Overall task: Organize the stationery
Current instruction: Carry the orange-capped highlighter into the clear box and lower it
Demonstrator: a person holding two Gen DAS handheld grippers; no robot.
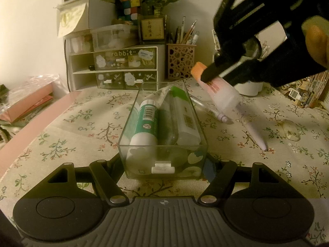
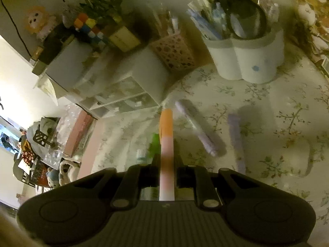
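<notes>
Above counter (image 1: 61,135), right of clear bin (image 1: 164,123): right tongs (image 1: 207,76) clamped shut on tilted orange-capped tube (image 1: 216,90), off the cloth. Near front edge: left tongs (image 1: 164,170) closed against bin's near end, bin holding green tube (image 1: 146,121) and white tube (image 1: 187,119). Beside bin, toward right edge: two purple pens (image 1: 255,133).

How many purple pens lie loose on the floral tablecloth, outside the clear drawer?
2. One capped purple pen lies just right of the clear drawer; a longer one lies further right. The held tube partly hides both; others may be hidden.
</notes>
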